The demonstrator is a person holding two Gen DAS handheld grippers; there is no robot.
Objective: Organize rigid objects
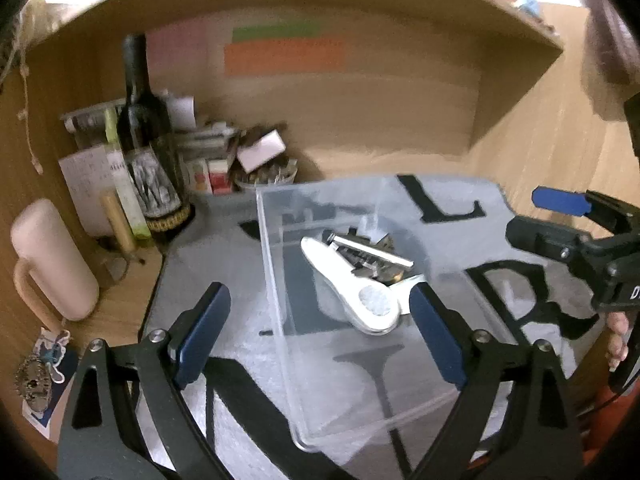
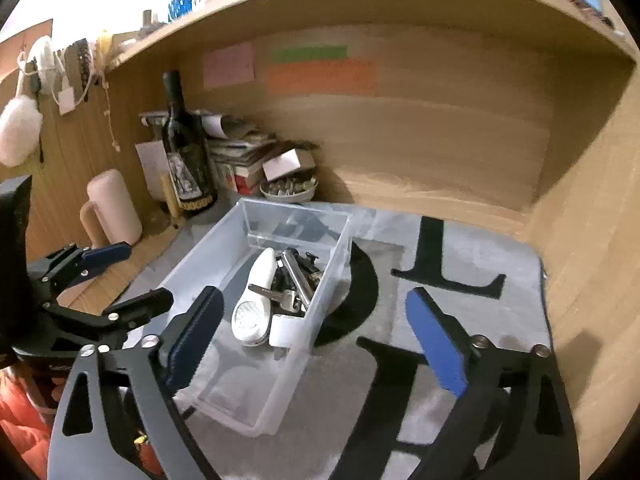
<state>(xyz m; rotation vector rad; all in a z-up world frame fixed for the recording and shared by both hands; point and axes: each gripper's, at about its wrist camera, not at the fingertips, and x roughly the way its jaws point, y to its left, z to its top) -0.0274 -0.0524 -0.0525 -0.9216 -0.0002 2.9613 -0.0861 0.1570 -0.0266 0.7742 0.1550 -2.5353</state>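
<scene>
A clear plastic box [image 1: 276,280] sits on a grey mat with black letters [image 1: 452,208]. Inside it lie a white oblong device [image 1: 352,288] and a heap of metal keys and small tools [image 1: 372,256]. My left gripper [image 1: 320,292] hovers open over the box, nothing between its blue pads. My right gripper [image 1: 532,216] is at the right edge, also open. In the right wrist view the box [image 2: 200,264] holds the white device [image 2: 256,304], the keys [image 2: 296,280] and a small white block [image 2: 284,330]. The right gripper [image 2: 314,296] is open and empty above it, with the left gripper [image 2: 140,276] to the left.
A dark wine bottle [image 1: 144,128], a pink mug [image 1: 52,256], stacked books and papers [image 2: 244,152] and a small bowl [image 2: 288,190] crowd the back left corner. Wooden alcove walls [image 2: 440,140] close in behind and on the right. A person's fingers [image 1: 618,340] show at the right.
</scene>
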